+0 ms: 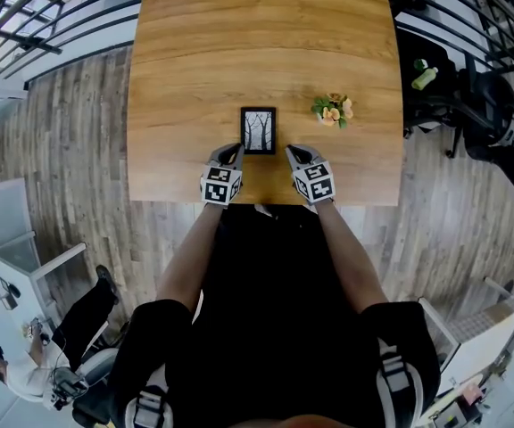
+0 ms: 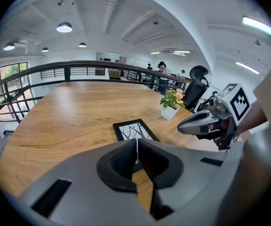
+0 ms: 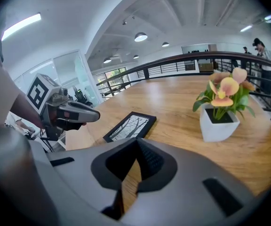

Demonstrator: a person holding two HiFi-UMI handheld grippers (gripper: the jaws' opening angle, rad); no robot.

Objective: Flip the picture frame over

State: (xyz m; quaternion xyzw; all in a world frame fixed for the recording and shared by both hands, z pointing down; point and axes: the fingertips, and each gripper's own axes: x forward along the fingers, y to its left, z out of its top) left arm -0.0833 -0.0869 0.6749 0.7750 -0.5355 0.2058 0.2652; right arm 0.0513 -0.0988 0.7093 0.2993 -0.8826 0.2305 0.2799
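A small black picture frame (image 1: 258, 130) lies flat on the wooden table (image 1: 239, 43), its picture of bare trees facing up. It shows too in the left gripper view as the frame (image 2: 134, 129) and in the right gripper view as the frame (image 3: 130, 126). My left gripper (image 1: 237, 151) hovers just off the frame's near left corner, jaws shut and empty. My right gripper (image 1: 290, 152) sits to the frame's near right, also shut with nothing in it. Neither touches the frame.
A white pot of orange flowers (image 1: 333, 109) stands on the table to the right of the frame. The table's near edge (image 1: 177, 201) runs just under my grippers. A black railing (image 2: 55, 70) and office chairs (image 1: 498, 123) lie beyond the table.
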